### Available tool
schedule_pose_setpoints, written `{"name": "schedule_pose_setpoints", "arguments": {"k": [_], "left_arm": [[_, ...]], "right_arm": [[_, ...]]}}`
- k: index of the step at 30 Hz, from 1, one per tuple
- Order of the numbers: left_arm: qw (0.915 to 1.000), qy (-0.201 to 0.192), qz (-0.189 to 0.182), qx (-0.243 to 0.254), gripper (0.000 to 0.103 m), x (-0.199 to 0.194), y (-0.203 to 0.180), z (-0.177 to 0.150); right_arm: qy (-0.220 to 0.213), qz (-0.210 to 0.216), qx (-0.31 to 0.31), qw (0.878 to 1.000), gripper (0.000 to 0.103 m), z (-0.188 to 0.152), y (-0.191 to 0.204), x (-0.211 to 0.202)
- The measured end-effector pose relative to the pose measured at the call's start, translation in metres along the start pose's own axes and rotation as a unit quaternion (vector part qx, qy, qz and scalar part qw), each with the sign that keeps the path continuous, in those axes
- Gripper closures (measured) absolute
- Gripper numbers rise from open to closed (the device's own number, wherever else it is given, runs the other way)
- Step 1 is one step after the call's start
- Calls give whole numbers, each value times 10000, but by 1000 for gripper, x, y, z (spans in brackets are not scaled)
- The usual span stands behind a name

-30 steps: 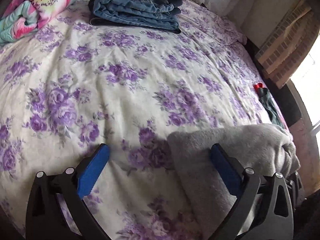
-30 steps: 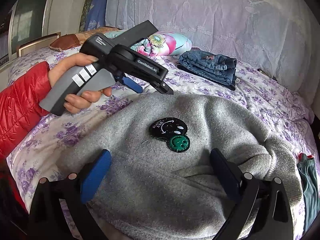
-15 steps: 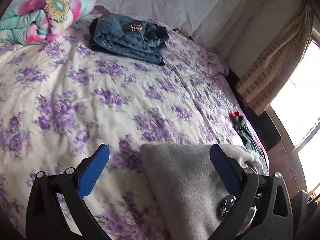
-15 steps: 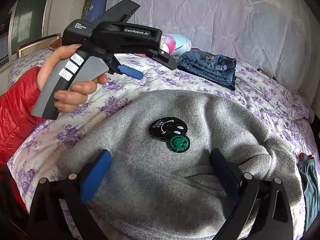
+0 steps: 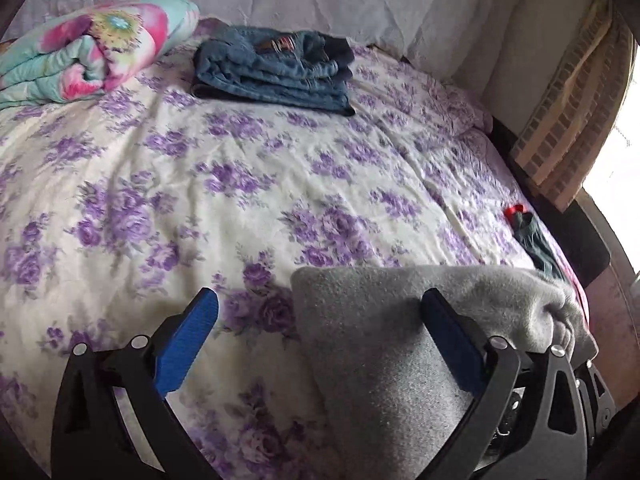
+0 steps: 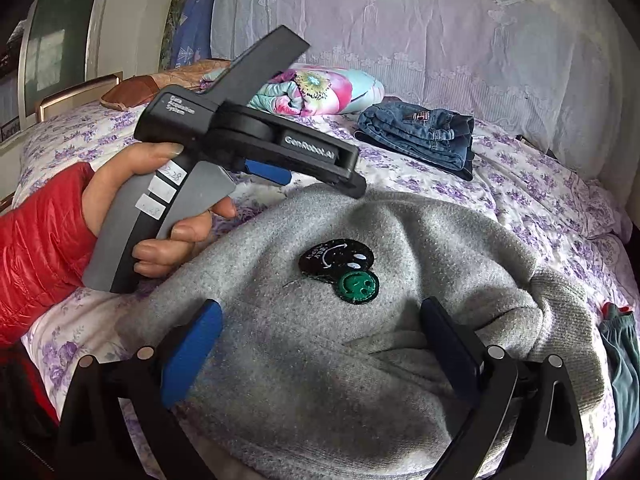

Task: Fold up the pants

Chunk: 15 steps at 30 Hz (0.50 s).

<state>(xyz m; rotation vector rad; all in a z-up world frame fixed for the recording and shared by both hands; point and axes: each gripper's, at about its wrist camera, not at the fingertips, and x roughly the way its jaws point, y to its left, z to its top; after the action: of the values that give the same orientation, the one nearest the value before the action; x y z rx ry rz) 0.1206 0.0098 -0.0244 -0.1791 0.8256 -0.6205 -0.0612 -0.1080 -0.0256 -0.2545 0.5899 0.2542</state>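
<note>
Grey fleece pants (image 6: 400,264) with a black and green smiley patch (image 6: 340,268) lie bunched on the flowered bedsheet (image 5: 200,184). Their edge also shows in the left wrist view (image 5: 380,340). My right gripper (image 6: 320,320) is open and hovers just over the pants near the patch. My left gripper (image 5: 320,312) is open above the pants' left edge and the sheet; it also shows in the right wrist view (image 6: 308,172), held by a hand in a red sleeve. Neither gripper holds anything.
Folded blue jeans (image 5: 276,68) lie at the far side of the bed. A rolled flowered quilt (image 5: 80,48) lies at the far left. A dark green and red garment (image 5: 532,236) lies at the right bed edge. Curtains (image 5: 568,92) hang at the right.
The left gripper has dipped and swung back down toward the pants' edge after tilting up. The right gripper has stayed in place over the pants.
</note>
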Motion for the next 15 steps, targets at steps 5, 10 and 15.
{"name": "schedule_pose_setpoints", "arguments": {"k": [5,10,15], "left_arm": [[9952,17,-615,-767,5,-17,20,-17],[9984,-23,-310,-480,5,-28,9,-41],[9992,304,252,23,4,-18,-10,-50]], "right_arm": [[-359,-877,444,9945,4,33,-40,-23],[766,-1400,827,9837,3,31,-94,32],[755,-941,1089,9867,3,21,-105,30]]}}
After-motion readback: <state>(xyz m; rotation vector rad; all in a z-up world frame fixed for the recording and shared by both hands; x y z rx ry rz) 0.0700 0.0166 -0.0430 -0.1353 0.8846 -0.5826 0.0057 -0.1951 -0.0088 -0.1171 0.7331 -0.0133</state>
